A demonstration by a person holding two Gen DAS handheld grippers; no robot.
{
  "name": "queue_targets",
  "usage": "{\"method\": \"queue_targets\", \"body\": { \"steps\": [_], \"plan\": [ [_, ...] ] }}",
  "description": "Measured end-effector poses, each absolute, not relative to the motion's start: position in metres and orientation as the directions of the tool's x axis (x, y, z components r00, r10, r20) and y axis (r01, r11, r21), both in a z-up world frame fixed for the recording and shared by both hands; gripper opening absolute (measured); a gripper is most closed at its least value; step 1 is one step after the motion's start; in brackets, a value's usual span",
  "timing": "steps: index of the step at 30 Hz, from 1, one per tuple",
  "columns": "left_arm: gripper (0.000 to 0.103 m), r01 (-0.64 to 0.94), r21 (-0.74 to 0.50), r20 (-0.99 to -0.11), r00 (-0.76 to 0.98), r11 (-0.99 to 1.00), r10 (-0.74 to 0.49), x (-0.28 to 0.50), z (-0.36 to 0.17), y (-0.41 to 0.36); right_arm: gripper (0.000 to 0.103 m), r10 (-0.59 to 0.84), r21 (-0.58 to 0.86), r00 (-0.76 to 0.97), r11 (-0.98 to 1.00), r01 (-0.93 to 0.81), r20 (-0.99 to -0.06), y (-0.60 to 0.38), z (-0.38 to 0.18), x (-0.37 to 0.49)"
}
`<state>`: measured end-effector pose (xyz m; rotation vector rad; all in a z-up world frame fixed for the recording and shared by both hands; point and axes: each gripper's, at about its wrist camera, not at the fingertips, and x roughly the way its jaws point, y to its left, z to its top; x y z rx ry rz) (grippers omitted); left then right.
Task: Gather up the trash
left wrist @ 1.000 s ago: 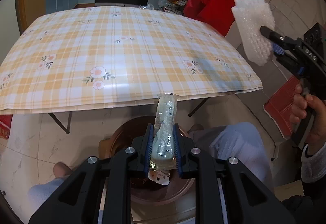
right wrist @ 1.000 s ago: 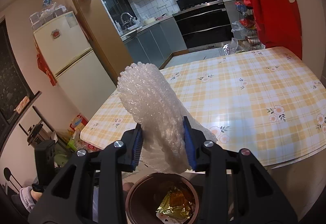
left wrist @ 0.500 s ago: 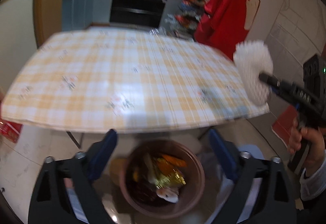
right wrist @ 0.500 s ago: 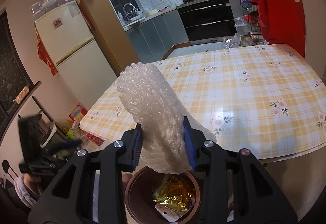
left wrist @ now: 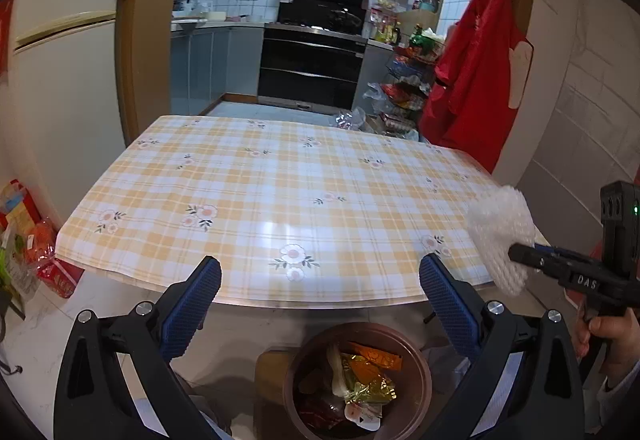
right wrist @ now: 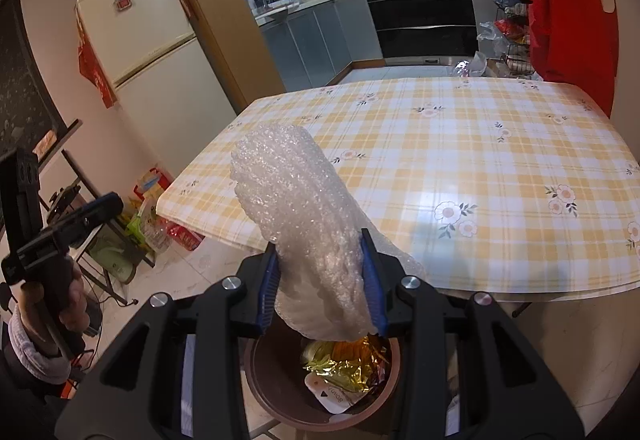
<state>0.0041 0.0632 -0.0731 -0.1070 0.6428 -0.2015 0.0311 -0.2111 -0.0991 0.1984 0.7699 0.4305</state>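
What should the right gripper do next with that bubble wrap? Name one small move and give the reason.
Probably open the right gripper: it holds the bubble wrap directly above the brown bin, so the wrap should drop in. The left gripper is already open and empty.

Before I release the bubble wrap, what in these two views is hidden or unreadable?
- Trash bin: right wrist view, its near rim is cut off by the right gripper and the bubble wrap.
- Bin contents: lower layers buried in both views.
- White packet: print too small.
- Left gripper: open, nothing between its fingers.
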Motion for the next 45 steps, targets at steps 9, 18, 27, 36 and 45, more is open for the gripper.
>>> {"method": "queue_targets", "body": {
  "steps": [9,18,27,36,45],
  "plan": [
    [0.097,0.11,-0.174,-0.58,0.792,0.979,-0.192,-0.001,-0.072,0.079,0.04,0.45,0.304,0.582,0.892,-0.335,-0.678,-0.19,-0.113,0.029],
    [0.097,0.085,-0.18,-0.593,0.786,0.98,-0.177,0.001,-0.077,0.086,0.047,0.471,0.312,0.475,0.872,-0.376,-0.743,-0.166,-0.139,0.029],
    [0.097,0.077,-0.186,-0.601,0.78,0.979,-0.176,0.0,-0.081,0.089,0.08,0.486,0.354,0.352,0.855,-0.378,-0.8,-0.15,-0.169,0.029],
    [0.097,0.076,-0.183,-0.6,0.781,0.98,-0.173,0.001,-0.082,0.091,0.097,0.395,0.267,0.479,0.911,-0.314,-0.784,-0.165,-0.148,0.03],
    [0.097,0.094,-0.132,-0.576,0.803,0.987,-0.154,0.005,-0.066,0.079,0.097,0.231,0.096,0.685,0.969,-0.229,-0.691,-0.188,-0.087,0.031]
  ]
}}
